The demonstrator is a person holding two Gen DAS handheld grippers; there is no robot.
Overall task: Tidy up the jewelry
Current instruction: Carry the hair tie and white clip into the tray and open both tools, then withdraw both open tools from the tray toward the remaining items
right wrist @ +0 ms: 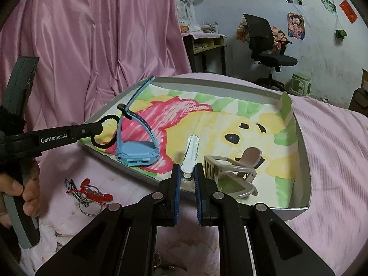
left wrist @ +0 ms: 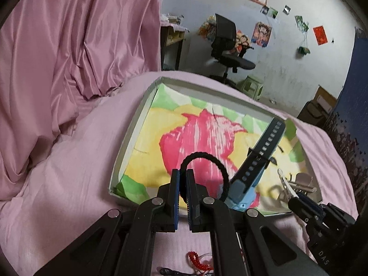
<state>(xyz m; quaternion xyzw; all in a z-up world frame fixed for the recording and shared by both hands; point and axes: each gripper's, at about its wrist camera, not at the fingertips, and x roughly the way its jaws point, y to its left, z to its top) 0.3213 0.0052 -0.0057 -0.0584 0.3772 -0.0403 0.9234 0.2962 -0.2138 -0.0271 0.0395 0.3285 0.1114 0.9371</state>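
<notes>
Beside "GenRobot.AI" lettering, left tongs (right wrist: 101,127) pinch a black hair tie (right wrist: 104,133); right tongs (right wrist: 186,179) clamp a white clip (right wrist: 191,154).

A blue watch (right wrist: 135,148), black hair tie (left wrist: 204,172), white clip (right wrist: 191,158) and beige claw clip (right wrist: 232,172) lie against the tray's (right wrist: 306,161) yellow, pink and green cartoon lining; the bedsheet (right wrist: 333,138) is pink.
</notes>
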